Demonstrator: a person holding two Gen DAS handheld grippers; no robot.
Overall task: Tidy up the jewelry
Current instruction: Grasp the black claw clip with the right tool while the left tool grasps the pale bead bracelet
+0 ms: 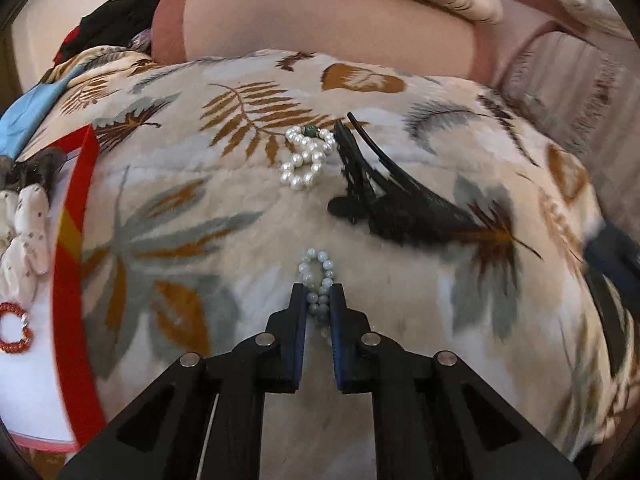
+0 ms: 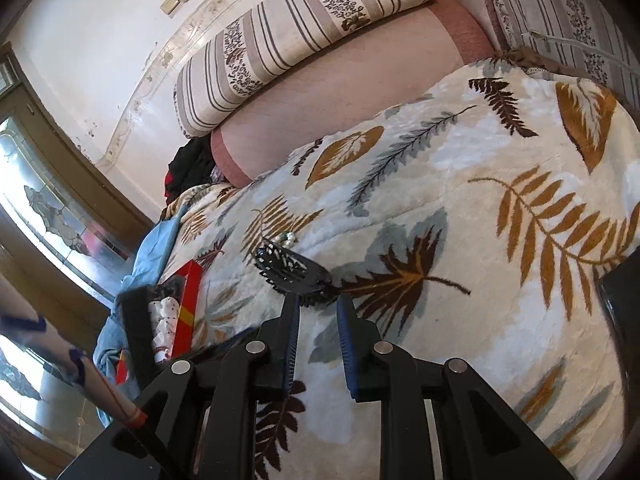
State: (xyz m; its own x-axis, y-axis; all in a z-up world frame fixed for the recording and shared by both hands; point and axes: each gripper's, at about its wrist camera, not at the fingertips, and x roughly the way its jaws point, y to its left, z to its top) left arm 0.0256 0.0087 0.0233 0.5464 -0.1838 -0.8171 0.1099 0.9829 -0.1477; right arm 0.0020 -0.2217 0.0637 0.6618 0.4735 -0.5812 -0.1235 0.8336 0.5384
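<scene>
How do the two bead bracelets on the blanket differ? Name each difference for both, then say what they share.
The pale green bracelet has greyish-green beads; the white pearl bracelet has glossy white ones plus one green bead. The pale green bracelet is pinched in the left claw; the white pearl bracelet lies free, farther off, beside the black hair comb. Both are round-bead loops on the leaf-print blanket.
</scene>
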